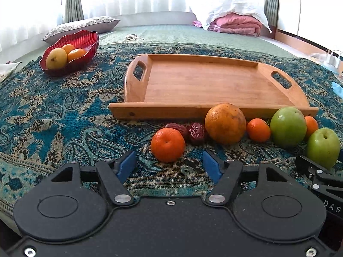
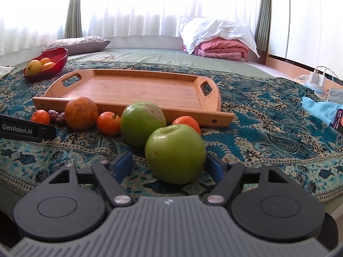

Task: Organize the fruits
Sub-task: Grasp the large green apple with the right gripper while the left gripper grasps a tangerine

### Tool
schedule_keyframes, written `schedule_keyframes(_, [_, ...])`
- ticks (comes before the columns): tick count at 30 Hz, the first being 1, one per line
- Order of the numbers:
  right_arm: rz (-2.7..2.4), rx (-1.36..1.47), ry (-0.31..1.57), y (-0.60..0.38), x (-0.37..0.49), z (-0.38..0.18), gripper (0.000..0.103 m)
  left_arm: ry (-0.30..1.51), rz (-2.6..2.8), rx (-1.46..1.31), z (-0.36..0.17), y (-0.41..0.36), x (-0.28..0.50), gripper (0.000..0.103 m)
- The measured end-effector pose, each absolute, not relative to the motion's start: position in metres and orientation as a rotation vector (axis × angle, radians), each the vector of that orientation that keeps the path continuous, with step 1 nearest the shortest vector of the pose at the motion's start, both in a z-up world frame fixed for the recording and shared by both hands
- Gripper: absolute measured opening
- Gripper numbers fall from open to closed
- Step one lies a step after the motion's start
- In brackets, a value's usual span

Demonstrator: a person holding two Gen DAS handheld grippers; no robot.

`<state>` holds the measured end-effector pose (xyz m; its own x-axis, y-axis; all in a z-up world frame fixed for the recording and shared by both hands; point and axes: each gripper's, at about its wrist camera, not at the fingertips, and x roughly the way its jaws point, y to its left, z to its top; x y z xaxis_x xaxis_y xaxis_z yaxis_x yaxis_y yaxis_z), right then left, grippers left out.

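The left gripper [image 1: 169, 163] has its jaws open, nothing between the blue pads, with a small mandarin [image 1: 167, 144] just ahead at center frame. The right gripper [image 2: 168, 163] has its jaws open around the nearer green apple [image 2: 175, 153] at lower center, a gap showing beside the left pad; contact at the right pad I cannot tell. Behind the row of fruit on the patterned bedspread [image 1: 64, 115] lies the empty wooden tray [image 1: 212, 81], and a red bowl [image 1: 85, 40] with 3 fruits sits upper left.
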<state>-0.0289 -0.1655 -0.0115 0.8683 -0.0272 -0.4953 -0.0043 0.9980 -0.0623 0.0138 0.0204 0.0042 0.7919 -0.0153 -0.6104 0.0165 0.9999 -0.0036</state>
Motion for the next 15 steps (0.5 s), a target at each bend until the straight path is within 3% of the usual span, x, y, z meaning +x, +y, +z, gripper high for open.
schedule_keyframes(15, [-0.034, -0.064, 0.513, -0.1663, -0.0258, -0.0169, 0.072, 0.616, -0.012, 0.008, 0.0022, 0.0213, 0.0192, 0.033])
